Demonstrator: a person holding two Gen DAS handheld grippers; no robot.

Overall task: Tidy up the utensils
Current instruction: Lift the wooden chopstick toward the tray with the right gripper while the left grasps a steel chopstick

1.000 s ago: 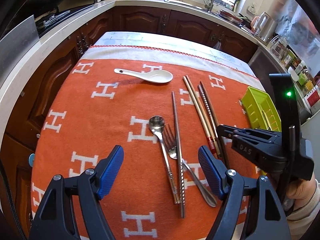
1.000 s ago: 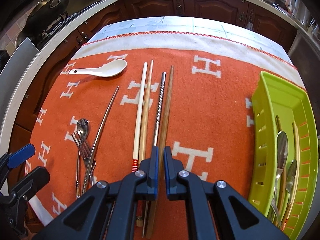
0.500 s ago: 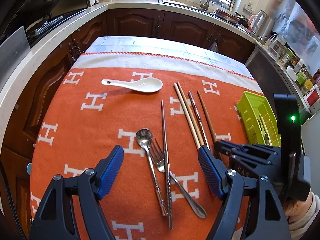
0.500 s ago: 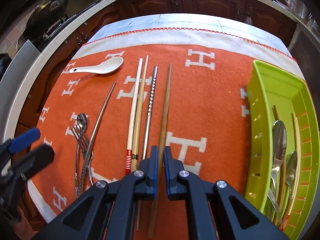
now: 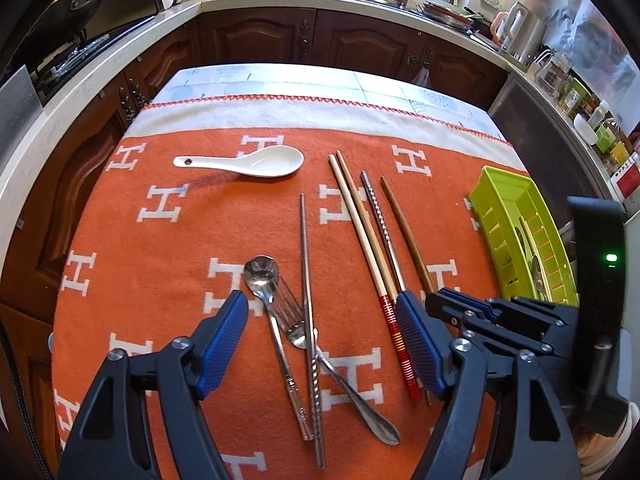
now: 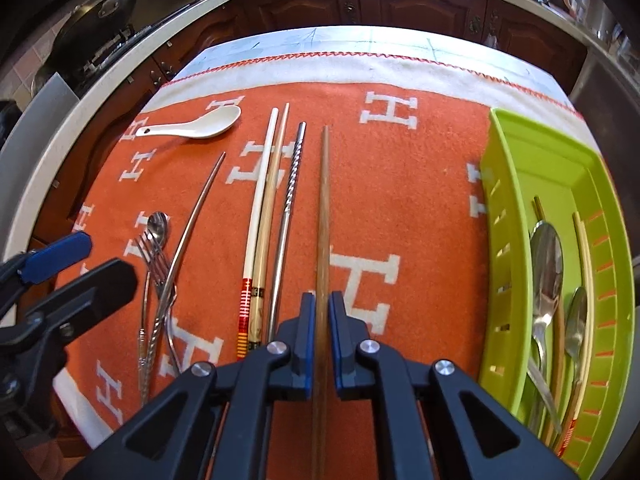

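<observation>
1. Jaws of my left gripper [image 5: 322, 334] stand wide apart and have just been narrowing a little. Nothing is pinched: the metal spoon [image 5: 262, 276], the fork [image 5: 294, 320] and a twisted steel chopstick [image 5: 308, 308] lie crossed on the orange cloth [image 5: 160, 264] between the two pads, low in the left wrist frame.

2. Jaws of my right gripper [image 6: 319, 318] are nearly together on the dark wooden chopstick [image 6: 323, 208], which runs up the middle of the right wrist frame. They have just eased slightly; I judge the hold light.

3. Risk, left side: the three pieces overlap, so closing there could catch two at once or flick the fork, because they rest on each other.

4. Risk, centre: the pale pair of chopsticks [image 6: 264, 200] and a second twisted steel chopstick [image 6: 290, 200] lie just beside my wooden one; dragging it could roll them.

5. Risk, right side: held near one end, the wooden chopstick may pivot or slip on the way to the green tray [image 6: 504, 216] at the right edge, which already holds spoons and chopsticks.

6. A white ceramic spoon [image 5: 248, 162] sits apart in the upper left.
</observation>
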